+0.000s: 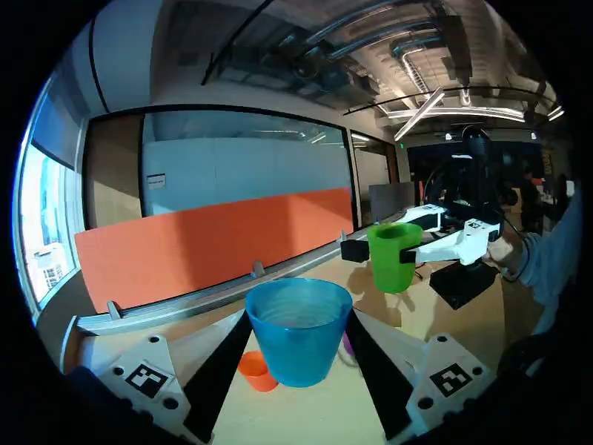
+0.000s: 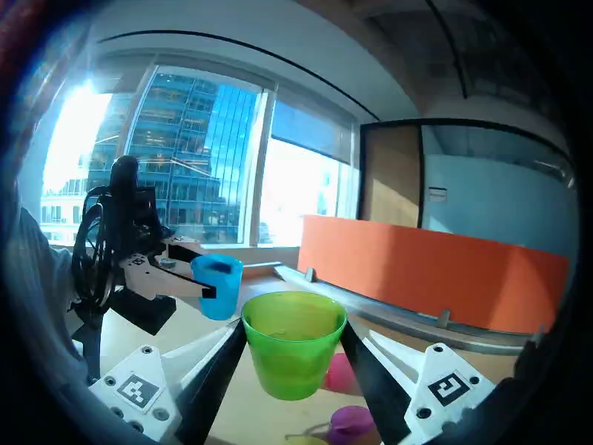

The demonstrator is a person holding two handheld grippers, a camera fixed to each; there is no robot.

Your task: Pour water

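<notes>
Translucent tapered blue cup (image 1: 299, 337) sits clamped in left tool (image 1: 299, 319), green cup (image 2: 294, 348) in right tool (image 2: 294, 328).

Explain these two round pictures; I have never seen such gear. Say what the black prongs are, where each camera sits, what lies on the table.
No robot here: a person carries two hand-held two-finger tools, called grippers. A fisheye camera rides on each, looking along its black fingers. In the left gripper view, the left gripper clamps a blue cup; in the right gripper view, the right gripper clamps a green cup. Each view also shows the other tool farther off. Both cups are upright. On the wooden table lie a small orange cup, a pink piece and a purple piece.
</notes>
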